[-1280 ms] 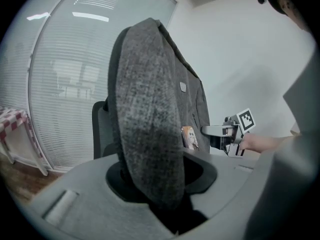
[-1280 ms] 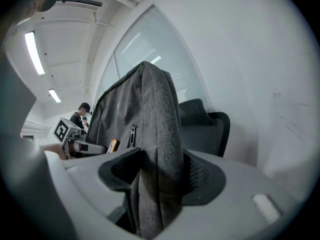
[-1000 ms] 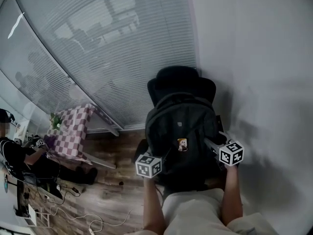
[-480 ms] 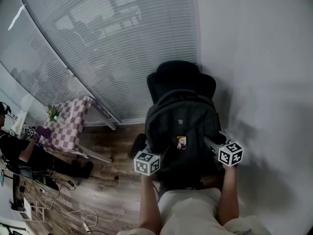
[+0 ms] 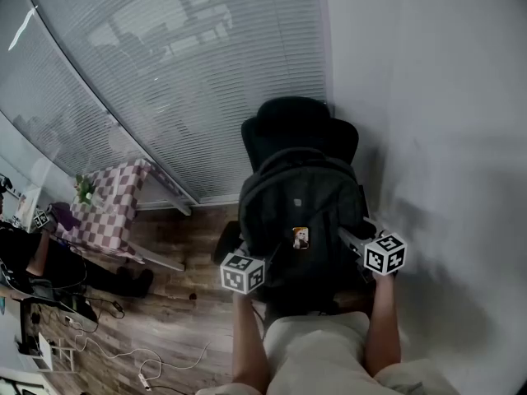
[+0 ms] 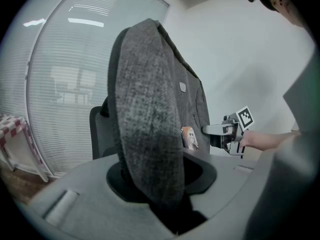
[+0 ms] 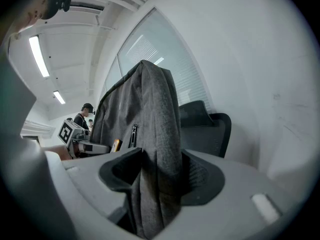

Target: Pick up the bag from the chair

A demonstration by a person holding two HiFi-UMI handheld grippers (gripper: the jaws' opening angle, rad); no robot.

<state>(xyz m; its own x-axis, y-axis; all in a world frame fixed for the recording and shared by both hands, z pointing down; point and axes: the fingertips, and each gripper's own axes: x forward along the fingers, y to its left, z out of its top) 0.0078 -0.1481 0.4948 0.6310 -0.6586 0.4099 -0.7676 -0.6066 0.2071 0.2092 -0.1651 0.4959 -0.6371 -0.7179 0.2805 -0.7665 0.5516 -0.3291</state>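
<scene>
White wall and window blinds stand behind a black office chair [image 5: 300, 130]. Left tongs [image 5: 257, 253] and right tongs [image 5: 349, 237] each pinch one side of the grey backpack [image 5: 300, 196], upright against that chair.

Dark grey backpack [image 5: 300, 196] — standing upright, just in front of the black chair [image 5: 296, 130].

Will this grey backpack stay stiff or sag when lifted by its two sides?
Probably sags somewhat: the backpack is soft fabric, creased where the left hand-held gripper and right hand-held gripper pinch it. It looks full and rounded, so perhaps heavy. Its rough weave should hardly slip.
</scene>
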